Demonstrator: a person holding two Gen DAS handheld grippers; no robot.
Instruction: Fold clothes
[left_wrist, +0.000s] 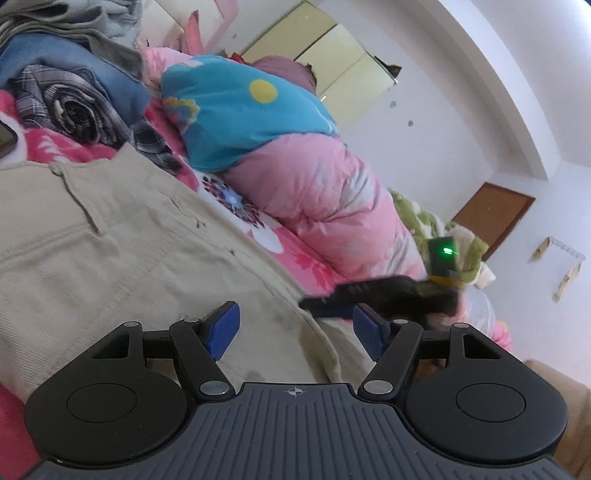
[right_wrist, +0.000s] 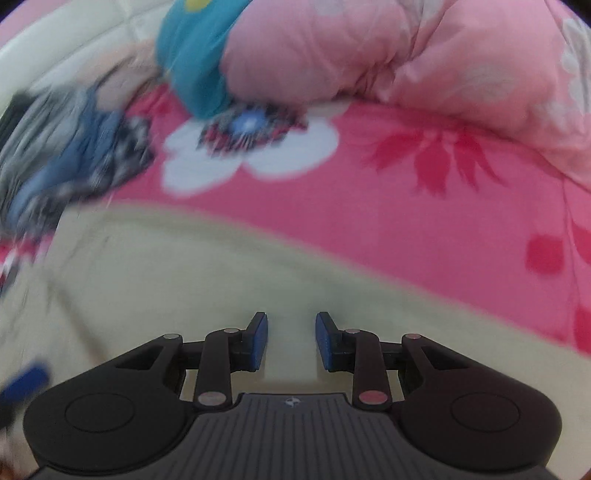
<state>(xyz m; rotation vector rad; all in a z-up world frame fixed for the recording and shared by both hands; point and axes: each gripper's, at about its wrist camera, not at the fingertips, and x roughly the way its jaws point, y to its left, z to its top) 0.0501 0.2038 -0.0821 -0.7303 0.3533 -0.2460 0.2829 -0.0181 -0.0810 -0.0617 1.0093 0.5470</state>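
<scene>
A beige garment (left_wrist: 122, 251) with a seam and a pocket line lies spread on the pink floral bedsheet (left_wrist: 306, 269). My left gripper (left_wrist: 295, 310) hovers low over its edge, jaws open, nothing between the blue pads. The right gripper (left_wrist: 384, 295) appears there as a blurred dark shape with a green light, just beyond my left one. In the right wrist view, which is motion-blurred, the right gripper (right_wrist: 291, 317) points down at the beige garment (right_wrist: 207, 280). Its pads stand partly apart with only cloth below the gap. A blue pad (right_wrist: 29, 376) of the left gripper shows at lower left.
A heap of unfolded clothes, plaid and denim (left_wrist: 74, 99), sits at the far left of the bed. A rolled pink and blue quilt (left_wrist: 295, 166) runs along the far side, with a green blanket (left_wrist: 443, 229) beyond it. White walls, a wardrobe (left_wrist: 332, 70) and a brown door (left_wrist: 495, 218) stand behind.
</scene>
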